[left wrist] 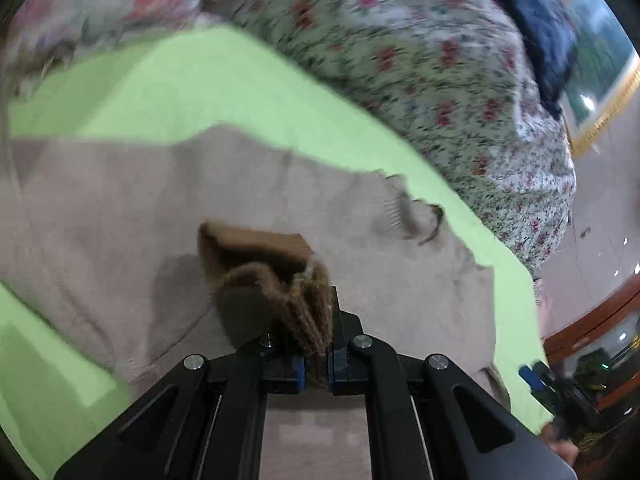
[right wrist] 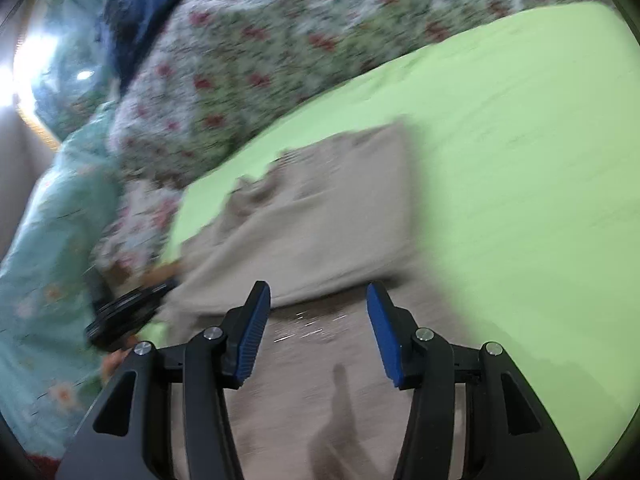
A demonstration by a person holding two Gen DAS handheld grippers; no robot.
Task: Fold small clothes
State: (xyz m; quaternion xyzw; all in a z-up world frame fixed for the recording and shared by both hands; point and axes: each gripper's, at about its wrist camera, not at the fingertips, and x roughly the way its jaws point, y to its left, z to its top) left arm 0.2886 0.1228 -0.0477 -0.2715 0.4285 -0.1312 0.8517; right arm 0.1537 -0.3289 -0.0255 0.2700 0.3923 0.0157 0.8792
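Note:
A beige garment point(left wrist: 120, 208) lies spread on a light green sheet point(left wrist: 200, 92). My left gripper point(left wrist: 316, 352) is shut on a bunched brown fuzzy piece of fabric point(left wrist: 256, 256), held just above the beige garment. In the right wrist view the beige garment point(right wrist: 320, 208) lies with one part folded over, its edge just ahead of my fingers. My right gripper point(right wrist: 318, 292) is open over the garment, with nothing between its blue pads point(right wrist: 252, 332). The picture is motion-blurred.
A floral quilt point(left wrist: 420, 60) is heaped along the far side of the green sheet point(right wrist: 520, 160), with a dark blue cloth point(left wrist: 540, 20) on it. Teal floral fabric point(right wrist: 52, 240) fills the left edge of the right view, beside a black tool point(right wrist: 124, 312).

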